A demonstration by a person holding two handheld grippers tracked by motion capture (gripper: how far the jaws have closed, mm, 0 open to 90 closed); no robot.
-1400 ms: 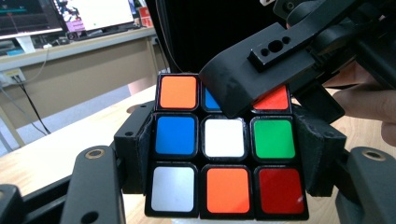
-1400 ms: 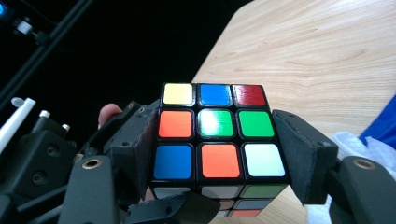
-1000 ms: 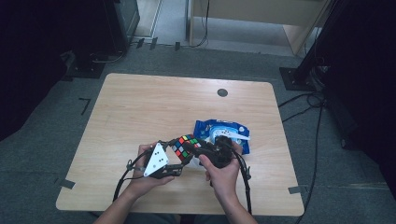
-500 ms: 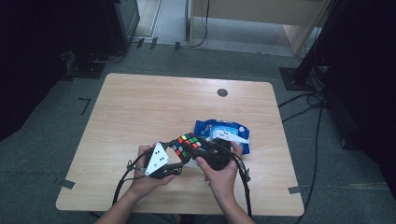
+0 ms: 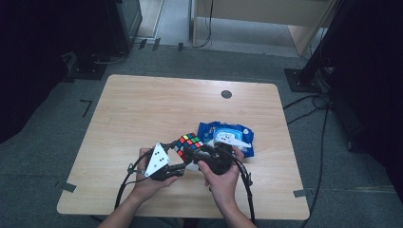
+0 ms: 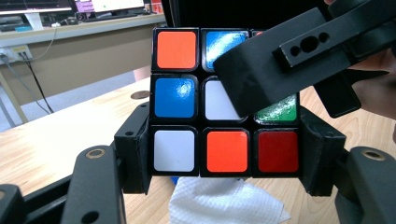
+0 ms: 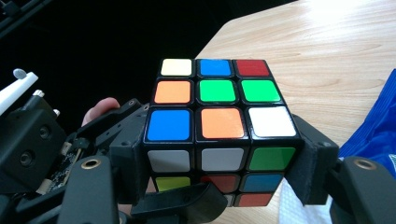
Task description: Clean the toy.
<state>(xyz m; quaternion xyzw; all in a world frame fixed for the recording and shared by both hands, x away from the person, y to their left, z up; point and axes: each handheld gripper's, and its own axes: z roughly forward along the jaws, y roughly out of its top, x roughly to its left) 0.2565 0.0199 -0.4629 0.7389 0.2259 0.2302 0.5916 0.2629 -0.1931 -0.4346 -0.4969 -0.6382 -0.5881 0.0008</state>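
Cube [image 5: 188, 143] clamped by left hand-held gripper [image 6: 224, 154] and right hand-held gripper [image 7: 219, 154].

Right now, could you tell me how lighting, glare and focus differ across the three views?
High view: the table is evenly lit, its surroundings dark, and the cube looks small and soft. Left gripper view: glare streaks the cube's blue and green stickers, and the right gripper looms close in front. Right gripper view: the cube is sharp, and the wood washes out at the top right.
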